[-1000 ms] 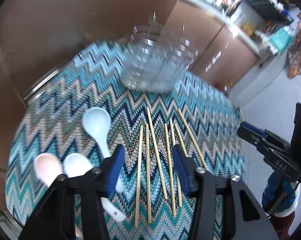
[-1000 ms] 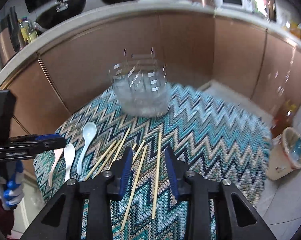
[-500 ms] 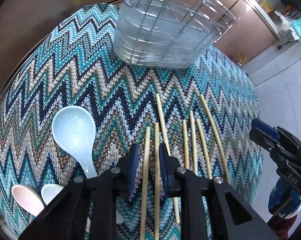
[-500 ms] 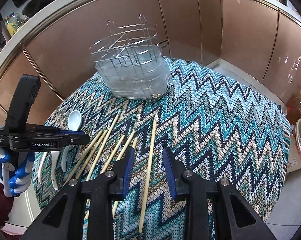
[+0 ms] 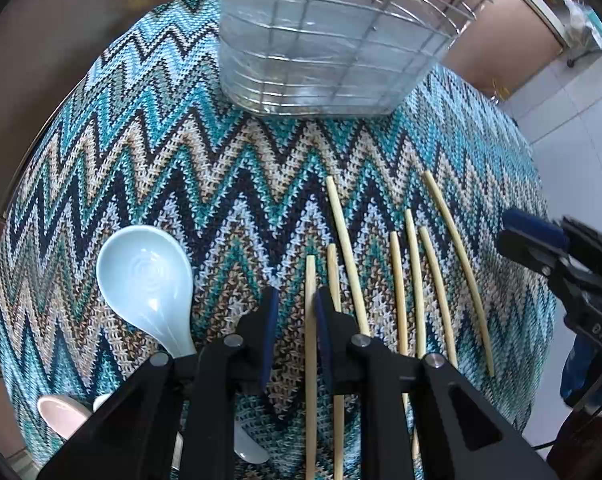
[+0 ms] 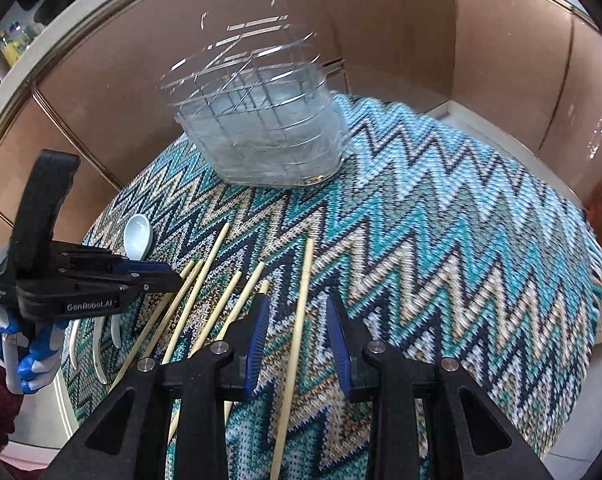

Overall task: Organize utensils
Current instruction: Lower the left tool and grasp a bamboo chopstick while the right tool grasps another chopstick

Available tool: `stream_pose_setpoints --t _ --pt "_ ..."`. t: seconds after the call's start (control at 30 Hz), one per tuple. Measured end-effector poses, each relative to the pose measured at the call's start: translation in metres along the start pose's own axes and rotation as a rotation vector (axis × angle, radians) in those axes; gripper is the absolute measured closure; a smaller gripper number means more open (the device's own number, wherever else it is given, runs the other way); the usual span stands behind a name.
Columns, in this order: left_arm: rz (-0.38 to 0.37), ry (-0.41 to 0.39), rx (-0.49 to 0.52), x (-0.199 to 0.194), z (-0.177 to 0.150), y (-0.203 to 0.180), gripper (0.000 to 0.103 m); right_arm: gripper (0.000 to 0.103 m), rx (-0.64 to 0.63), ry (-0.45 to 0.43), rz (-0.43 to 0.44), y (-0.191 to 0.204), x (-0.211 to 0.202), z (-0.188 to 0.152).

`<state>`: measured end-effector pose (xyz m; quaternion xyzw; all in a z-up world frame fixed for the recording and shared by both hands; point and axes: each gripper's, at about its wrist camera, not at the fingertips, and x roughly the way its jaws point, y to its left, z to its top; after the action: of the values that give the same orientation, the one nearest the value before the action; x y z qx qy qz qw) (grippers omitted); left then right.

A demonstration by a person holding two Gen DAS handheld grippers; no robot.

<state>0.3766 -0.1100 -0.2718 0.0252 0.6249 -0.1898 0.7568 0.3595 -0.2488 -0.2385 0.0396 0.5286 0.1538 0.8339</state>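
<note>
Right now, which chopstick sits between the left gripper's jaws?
The leftmost chopstick, beside the blue spoon; the left gripper straddles it alone.

Both grippers have come down toward the zigzag cloth [image 5: 149,168] and tipped more steeply, so the wire basket [image 5: 325,40] now sits high in each view and the chopsticks look larger. The left gripper [image 5: 294,320] has slid right, away from the pale blue spoon [image 5: 145,280]; its jaws have just been closing and now stand narrow around the leftmost chopstick [image 5: 310,344], which lies between them, where a second ago they straddled several sticks at a wide gap. The right gripper [image 6: 297,328] has lowered over the rightmost chopstick [image 6: 297,320], which now runs between its jaws; before, two sticks lay between them
</note>
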Motion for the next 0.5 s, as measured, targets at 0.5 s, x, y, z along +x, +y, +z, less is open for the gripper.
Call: stream_pose_setpoints --t 0.5 --pt "-0.003 0.124 0.052 0.018 0.018 -0.015 0.085 0.092 0.004 0.175 -0.041 -0.002 0.075 0.037"
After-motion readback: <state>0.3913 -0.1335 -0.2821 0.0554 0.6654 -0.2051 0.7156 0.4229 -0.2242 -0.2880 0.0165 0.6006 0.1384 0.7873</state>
